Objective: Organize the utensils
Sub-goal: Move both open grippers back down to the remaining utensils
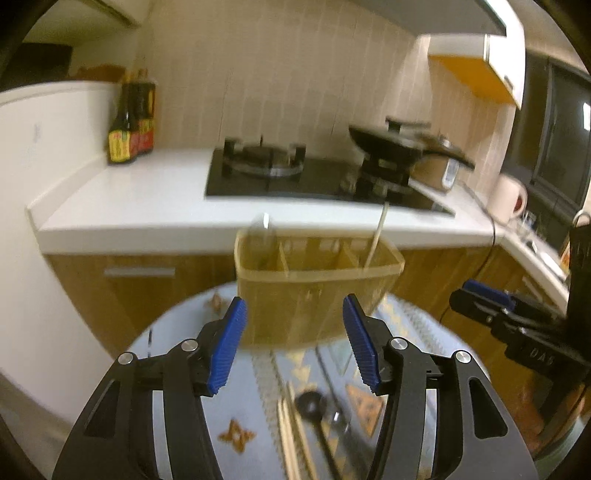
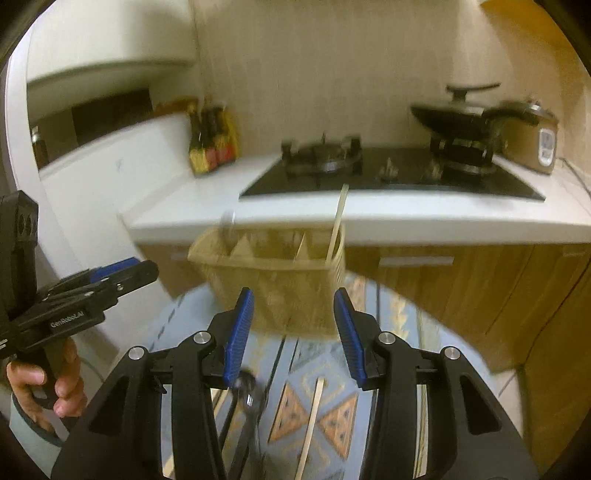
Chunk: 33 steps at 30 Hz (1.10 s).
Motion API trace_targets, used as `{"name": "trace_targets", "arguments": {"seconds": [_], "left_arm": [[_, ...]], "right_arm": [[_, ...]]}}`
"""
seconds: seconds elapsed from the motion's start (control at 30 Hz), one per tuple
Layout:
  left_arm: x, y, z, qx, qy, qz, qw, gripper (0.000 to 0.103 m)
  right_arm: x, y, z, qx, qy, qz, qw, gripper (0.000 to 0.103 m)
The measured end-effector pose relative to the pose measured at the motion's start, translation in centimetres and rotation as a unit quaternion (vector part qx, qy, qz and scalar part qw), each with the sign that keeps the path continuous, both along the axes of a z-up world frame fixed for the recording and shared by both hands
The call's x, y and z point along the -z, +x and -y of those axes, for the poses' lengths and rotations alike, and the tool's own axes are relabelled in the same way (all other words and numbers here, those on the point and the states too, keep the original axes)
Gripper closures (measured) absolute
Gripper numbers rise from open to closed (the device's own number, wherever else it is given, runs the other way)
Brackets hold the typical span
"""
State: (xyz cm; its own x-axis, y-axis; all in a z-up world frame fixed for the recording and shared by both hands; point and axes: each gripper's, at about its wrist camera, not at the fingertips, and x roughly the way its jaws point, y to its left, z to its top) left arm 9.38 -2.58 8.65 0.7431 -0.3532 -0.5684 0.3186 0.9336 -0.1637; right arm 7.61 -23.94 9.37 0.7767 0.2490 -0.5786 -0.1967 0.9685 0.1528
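Both my left claw (image 1: 293, 341) and right claw (image 2: 293, 338) gape empty before the holder (image 1: 317, 288) on the counter (image 2: 376, 362), one chopstick (image 2: 335, 229) in, loose utensils (image 1: 314, 424) remaining.

Both views are lit by warm, yellowish indoor light from above; a bright strip glows under the range hood (image 1: 495, 14) at the top right of the left wrist view. The white bench (image 1: 147, 199) reflects it as a pale, washed-out glare. Motion blur smears nearly everything beyond the tongs: the utensil caddy (image 1: 317, 284), the sauce bottles (image 2: 212, 142) and the loose utensils on the patterned cloth (image 2: 314, 406) all lack crisp edges. The blue pads (image 2: 240, 332) stay comparatively sharp. Fisheye distortion bows the bench edge, and black vignetting rings every corner.
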Motion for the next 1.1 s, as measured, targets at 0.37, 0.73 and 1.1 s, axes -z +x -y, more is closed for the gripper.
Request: {"name": "trace_targets", "arguments": {"seconds": [0.37,0.73,1.1], "left_arm": [[7.7,-0.5,-1.8,0.051,0.051,-0.15,0.986,0.052],[12.9,-0.6,0.3,0.082,0.13,-0.223,0.9626,0.064],[13.9,-0.3,0.5,0.092,0.139,-0.234,0.9578,0.065]], "right_arm": [[6.9,0.4,-3.4,-0.069,-0.024,-0.186,0.98,0.061],[12.5,1.4,-6.6,-0.098,-0.068,-0.284,0.951,0.07],[14.9,2.9,-8.4,-0.101,-0.086,-0.312,0.941,0.083]]}}
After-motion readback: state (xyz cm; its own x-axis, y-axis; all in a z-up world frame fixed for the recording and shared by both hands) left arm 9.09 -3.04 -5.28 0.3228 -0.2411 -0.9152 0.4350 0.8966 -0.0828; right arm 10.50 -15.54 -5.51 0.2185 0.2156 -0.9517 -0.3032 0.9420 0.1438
